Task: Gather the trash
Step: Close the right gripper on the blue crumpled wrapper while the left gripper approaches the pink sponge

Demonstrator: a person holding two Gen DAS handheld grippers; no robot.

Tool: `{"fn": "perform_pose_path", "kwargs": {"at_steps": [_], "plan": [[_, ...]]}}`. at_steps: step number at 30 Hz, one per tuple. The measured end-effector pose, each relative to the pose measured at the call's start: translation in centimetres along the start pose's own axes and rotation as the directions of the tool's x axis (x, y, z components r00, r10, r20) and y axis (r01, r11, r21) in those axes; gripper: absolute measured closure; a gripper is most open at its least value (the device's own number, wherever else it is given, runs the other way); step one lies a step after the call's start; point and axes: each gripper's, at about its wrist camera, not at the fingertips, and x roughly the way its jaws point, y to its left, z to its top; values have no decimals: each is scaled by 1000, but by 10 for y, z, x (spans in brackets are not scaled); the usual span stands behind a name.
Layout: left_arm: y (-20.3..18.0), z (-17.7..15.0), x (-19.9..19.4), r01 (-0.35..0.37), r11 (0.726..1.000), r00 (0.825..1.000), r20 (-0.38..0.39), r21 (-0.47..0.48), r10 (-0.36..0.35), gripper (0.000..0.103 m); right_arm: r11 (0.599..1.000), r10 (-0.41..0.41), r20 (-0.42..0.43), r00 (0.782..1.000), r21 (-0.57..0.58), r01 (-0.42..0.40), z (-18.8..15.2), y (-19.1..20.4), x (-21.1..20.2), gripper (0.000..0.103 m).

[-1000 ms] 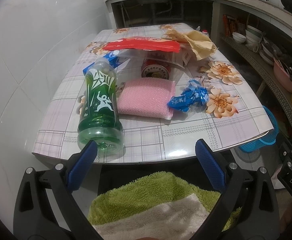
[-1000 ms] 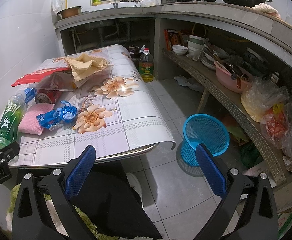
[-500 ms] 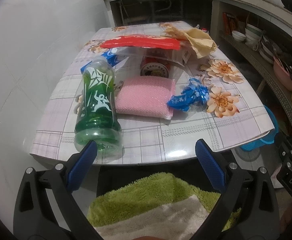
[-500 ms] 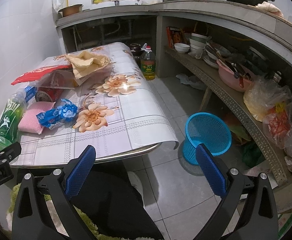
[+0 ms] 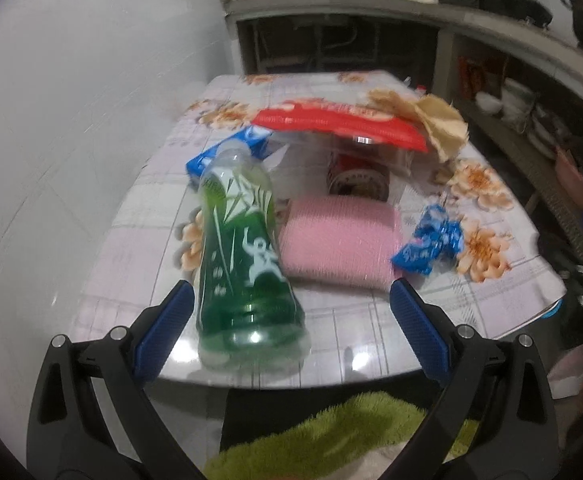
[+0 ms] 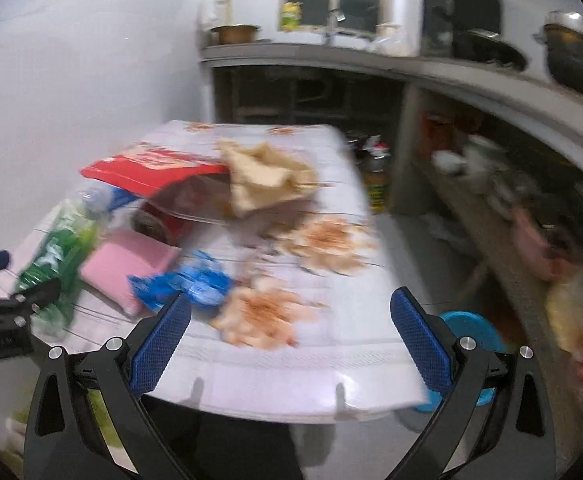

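Nearest the cameras, both tools are spread wide and hold nothing. The left hand-held gripper (image 5: 289,328) sits at the near edge of the surface (image 5: 343,336), with the base of the green bottle (image 5: 243,268) just inside its left finger; the bottle lies on its side, cap end pointing away. The right hand-held gripper (image 6: 289,336) hangs over the near right part of the surface, its left fingertip just short of the crumpled blue wrapper (image 6: 187,284).

This reads as the approach step: nothing has been picked up yet, and the left tool looks lined up on the bottle as the first piece of trash.

Just beyond the bottle lies a pink sponge (image 5: 341,240), touching or nearly touching its side. Farther back are a red can (image 5: 357,178) under a clear tray with a red packet (image 5: 339,124) on top, a blue carton (image 5: 227,152) behind the bottle's neck, and a crumpled tan paper (image 5: 431,120).

Off the right edge, on the floor, stands a blue basket (image 6: 469,332), likely the bin.

Next, the left tool needs to slide forward so both fingers straddle the bottle's body, then close gently; round, smooth plastic may roll or squirt out.
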Motion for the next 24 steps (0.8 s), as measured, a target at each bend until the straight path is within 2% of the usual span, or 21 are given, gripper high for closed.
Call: {"fn": "perform_pose_path", "kwargs": {"at_steps": [3,5,6,8,11,15,17,18,21,24], "plan": [[2,3,-2,97,993,994,50,60,-100,9,996,88,-38,995,23,-87,7,6,24,6],[1,4,-2,145,984,984,86,103,-154,9,989,150,-65,987,19,-149,10,10,40,15],[-2,5,-2,150,981,982,95,119,-162,9,985,173,-89,981,29,-171,11,12,49,17],[-9,5,-2,142,974,980,115,176,-163,9,972,234,-141,962,59,-227,14,12,66,27],[-23,5,-5,100,962,980,144,255,-140,9,958,286,-196,938,76,-276,14,14,83,38],[-32,6,-2,91,945,982,130,315,-137,9,944,328,-247,912,68,-321,12,22,96,51],[-34,9,3,91,940,985,111,330,-135,13,940,340,-259,904,72,-333,11,23,100,59],[-35,8,3,95,938,985,103,333,-137,20,938,345,-262,901,70,-338,12,24,102,60],[-40,11,13,102,936,990,55,337,-128,31,936,349,-263,899,51,-348,10,24,100,68],[-45,15,23,117,939,992,6,322,-126,37,944,326,-259,909,31,-330,6,17,91,71]]}}
